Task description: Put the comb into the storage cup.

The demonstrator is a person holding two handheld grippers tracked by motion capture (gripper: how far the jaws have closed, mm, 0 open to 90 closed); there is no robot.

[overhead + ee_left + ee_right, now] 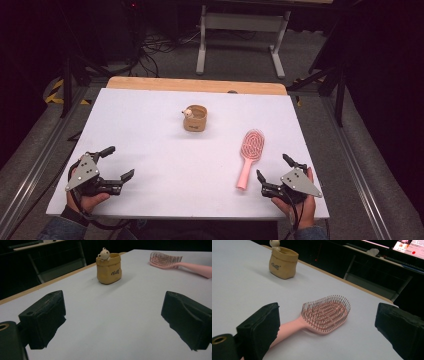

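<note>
Right gripper (273, 173) fingers spread, empty, by bench's near right corner; hairbrush (250, 154) just beside, handle nearest. Best: approach low, straddle handle, clamp mid-handle. Left gripper (116, 162) released, idle; cup (194, 118) mid-bench.

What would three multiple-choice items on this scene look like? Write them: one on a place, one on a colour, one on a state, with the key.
1. Where does the hairbrush lie?
A. Near the right claw
B. Inside the tan pot
C. Beside the left claw

2. What colour is the hairbrush?
A. Blue
B. Pink
C. Green

3. How do the two claws stand?
A. Both open, holding nothing
B. Both shut on the hairbrush
C. Left shut on the pot

Key: 1 A, its handle ends just left of the right claw in the high view. 2 B, handle and head are pink. 3 A, both gripper views show bare white table between wide jaws.
</note>
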